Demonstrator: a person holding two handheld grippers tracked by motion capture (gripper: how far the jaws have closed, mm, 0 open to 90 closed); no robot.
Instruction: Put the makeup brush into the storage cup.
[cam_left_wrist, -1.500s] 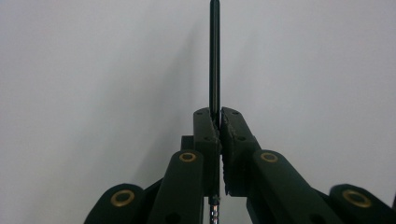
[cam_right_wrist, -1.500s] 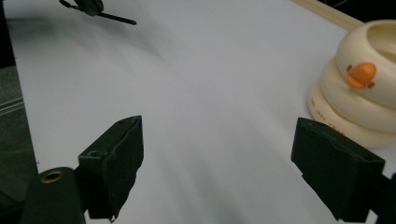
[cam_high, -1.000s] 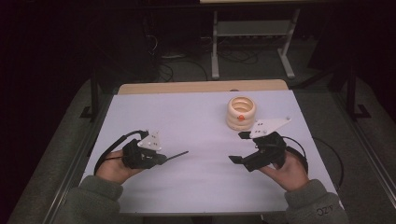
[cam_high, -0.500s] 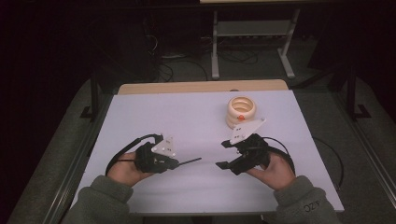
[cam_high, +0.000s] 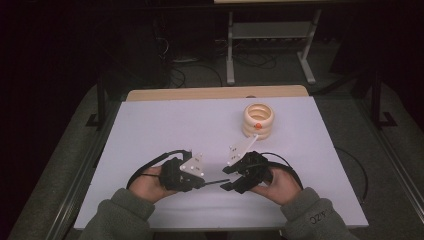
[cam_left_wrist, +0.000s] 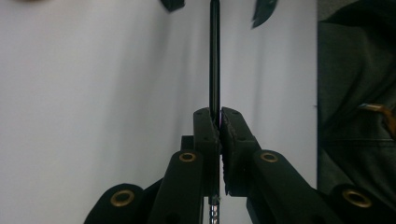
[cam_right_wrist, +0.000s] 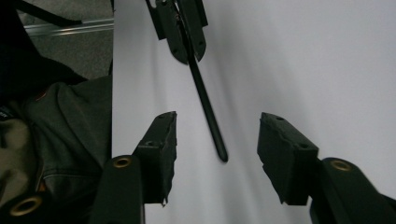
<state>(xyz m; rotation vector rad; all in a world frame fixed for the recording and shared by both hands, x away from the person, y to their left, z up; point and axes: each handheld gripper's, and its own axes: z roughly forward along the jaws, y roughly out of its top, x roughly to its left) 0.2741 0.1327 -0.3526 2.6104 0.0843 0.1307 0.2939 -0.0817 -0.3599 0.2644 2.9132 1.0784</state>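
A thin black rod, straight, smooth and faintly glossy, is clamped at one end by the left claw, whose jaws are pressed together on it, and its free end is directed toward the right claw. In the right gripper view the rod's rounded tip is seen between the parted jaws, lying along that claw's line of sight and a little nearer its left jaw, above the matte white desk. The coming move is judged to turn on this alignment: the rod's long axis runs almost straight from one claw into the other, so only a short closing should be needed for the free end to be taken. The jaws are made of hard black plastic with brass-coloured pivot bushings (the pad faces look roughened). A stack of cream-coloured rings with an orange spot stands well apart, farther back on the desk, nearer the right hand.
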